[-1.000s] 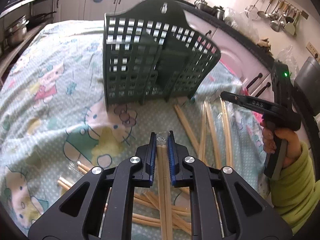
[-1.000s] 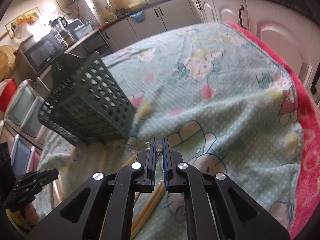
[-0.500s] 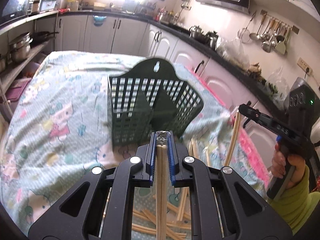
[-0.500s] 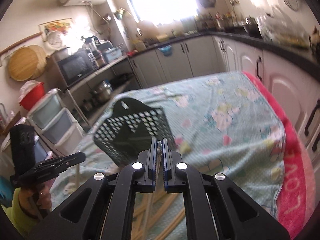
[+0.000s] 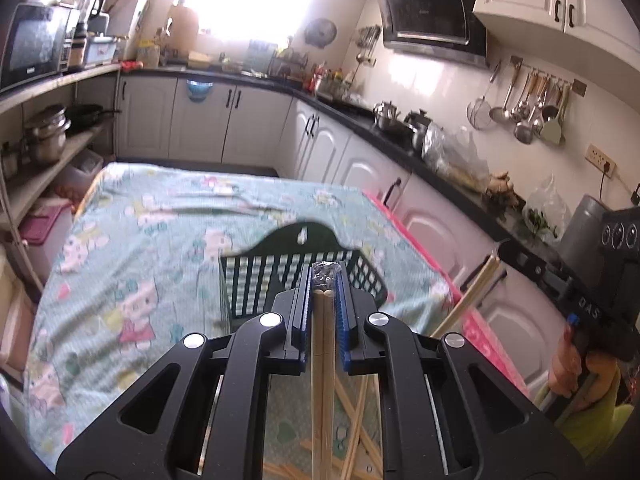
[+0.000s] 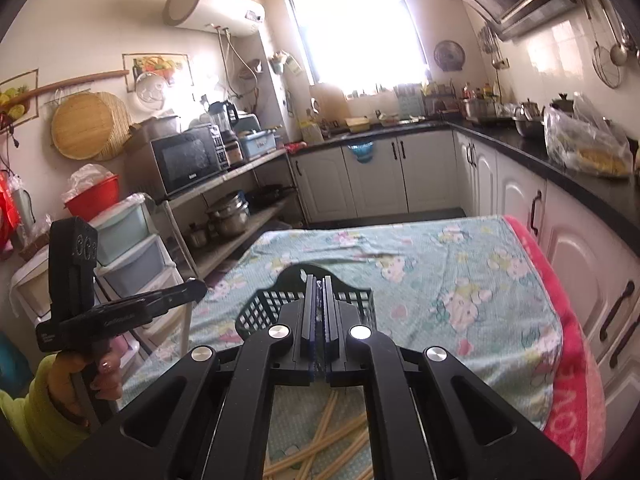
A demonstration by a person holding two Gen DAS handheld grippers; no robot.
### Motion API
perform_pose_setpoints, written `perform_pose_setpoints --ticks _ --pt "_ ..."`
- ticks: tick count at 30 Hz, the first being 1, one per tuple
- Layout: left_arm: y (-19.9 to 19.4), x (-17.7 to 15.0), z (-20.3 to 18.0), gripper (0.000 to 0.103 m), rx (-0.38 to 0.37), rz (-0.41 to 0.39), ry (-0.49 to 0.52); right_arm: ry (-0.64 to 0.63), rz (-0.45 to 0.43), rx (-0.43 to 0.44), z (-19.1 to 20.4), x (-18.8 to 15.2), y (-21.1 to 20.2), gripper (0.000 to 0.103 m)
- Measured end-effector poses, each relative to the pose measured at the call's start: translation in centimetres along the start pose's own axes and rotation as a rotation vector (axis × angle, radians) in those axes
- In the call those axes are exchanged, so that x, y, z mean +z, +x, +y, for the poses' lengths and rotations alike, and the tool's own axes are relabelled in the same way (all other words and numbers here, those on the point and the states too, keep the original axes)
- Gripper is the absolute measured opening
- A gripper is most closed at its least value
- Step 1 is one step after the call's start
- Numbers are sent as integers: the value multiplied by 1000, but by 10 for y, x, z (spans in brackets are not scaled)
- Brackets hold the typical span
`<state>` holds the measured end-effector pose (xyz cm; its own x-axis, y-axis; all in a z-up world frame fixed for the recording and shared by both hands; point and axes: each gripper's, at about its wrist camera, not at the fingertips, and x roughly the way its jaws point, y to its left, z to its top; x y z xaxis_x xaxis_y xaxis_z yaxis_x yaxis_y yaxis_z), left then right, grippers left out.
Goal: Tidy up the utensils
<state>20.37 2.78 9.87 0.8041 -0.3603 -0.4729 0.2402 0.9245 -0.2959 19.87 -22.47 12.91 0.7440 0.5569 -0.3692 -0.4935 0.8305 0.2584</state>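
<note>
A dark green slotted utensil basket (image 5: 280, 276) stands on the cartoon-print cloth, below and ahead of both grippers; it also shows in the right wrist view (image 6: 264, 310). My left gripper (image 5: 325, 280) is shut on a wrapped pair of wooden chopsticks (image 5: 322, 360), held high above the table. My right gripper (image 6: 316, 292) is shut on another pair of chopsticks, which shows hanging from it in the left wrist view (image 5: 466, 300). Several loose chopsticks (image 6: 320, 440) lie on the cloth beneath.
The table's cloth (image 5: 140, 248) has a pink towel edge (image 6: 576, 360) on the right side. White cabinets (image 5: 440, 216) and a dark counter run close along the right. Shelves with pots (image 5: 44, 140) and plastic drawers (image 6: 128, 248) stand to the left.
Both grippers have risen well above the table with their chopsticks. The basket now sits lower and smaller in both views, and the kitchen beyond has come into view.
</note>
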Motion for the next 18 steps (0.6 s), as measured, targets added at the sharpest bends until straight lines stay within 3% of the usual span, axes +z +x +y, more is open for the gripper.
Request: perform_pose_setpoints --ticks 18 --pt "-12 82 -15 7 97 -249 37 -42 -147 50 30 67 -3 3"
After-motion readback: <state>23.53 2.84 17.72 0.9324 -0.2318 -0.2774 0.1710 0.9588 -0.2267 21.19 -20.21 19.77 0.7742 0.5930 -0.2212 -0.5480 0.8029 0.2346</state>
